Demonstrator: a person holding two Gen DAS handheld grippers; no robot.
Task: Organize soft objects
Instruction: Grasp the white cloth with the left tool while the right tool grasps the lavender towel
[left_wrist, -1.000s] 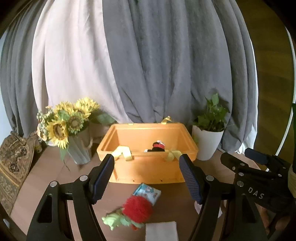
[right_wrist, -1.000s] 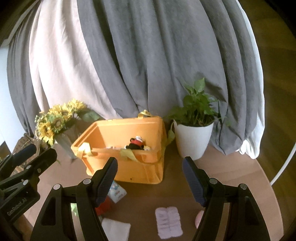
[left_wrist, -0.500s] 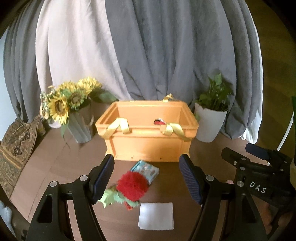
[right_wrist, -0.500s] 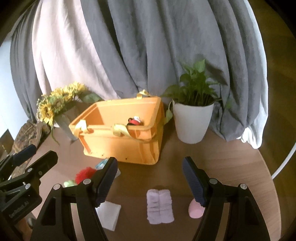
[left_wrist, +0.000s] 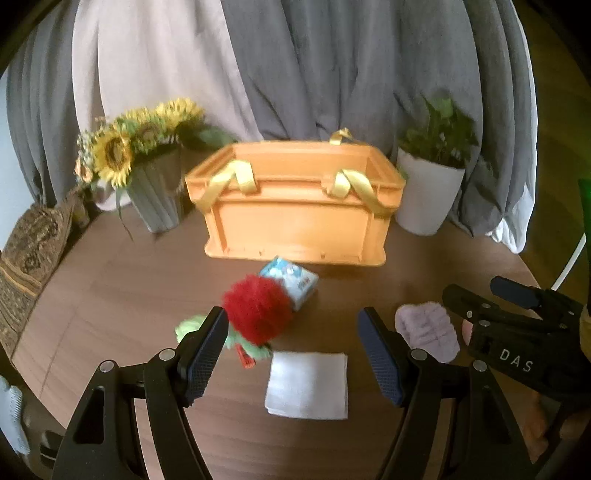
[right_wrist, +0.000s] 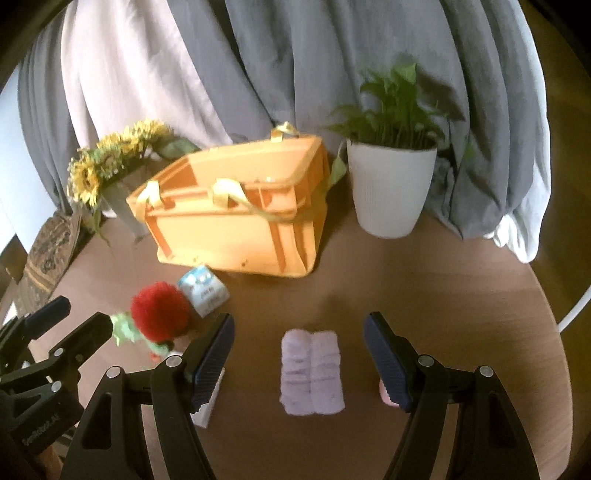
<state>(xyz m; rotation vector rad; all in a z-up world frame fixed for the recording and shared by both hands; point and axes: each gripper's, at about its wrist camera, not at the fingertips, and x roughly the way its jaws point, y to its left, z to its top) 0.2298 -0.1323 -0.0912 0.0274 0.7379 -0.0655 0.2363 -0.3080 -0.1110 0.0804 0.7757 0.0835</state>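
Left gripper (left_wrist: 291, 347): jaws spread, nothing between the pads, angled down over the white folded cloth (left_wrist: 307, 384) lying flat on the desk (left_wrist: 110, 295). Just beyond the left pad, a red pom-pom toy (left_wrist: 256, 308) with green leafy trim, touching a small blue-and-white packet (left_wrist: 290, 280) behind it. Probably lined up for the cloth or the toy, both within easy reach of an open grip.

Right gripper (right_wrist: 299, 349): jaws likewise spread and empty, framing a folded lilac towel (right_wrist: 311, 373) that lies squarely between the pads, seemingly next in line for a pinch. Pink item (right_wrist: 388, 397) peeking out behind the right pad, mostly hidden, impossible to identify.

Farther back, an orange crate (left_wrist: 295, 218) with yellow ribbon handles, open-topped and standing centrally on the desk, evidently the destination for the loose soft things scattered in front of it. Contents not visible from this low angle. Flanking the crate: sunflowers in a grey vase (left_wrist: 155, 195) on one side, white potted plant (right_wrist: 389, 188) on the other, grey and pale curtains (left_wrist: 332, 66) behind.
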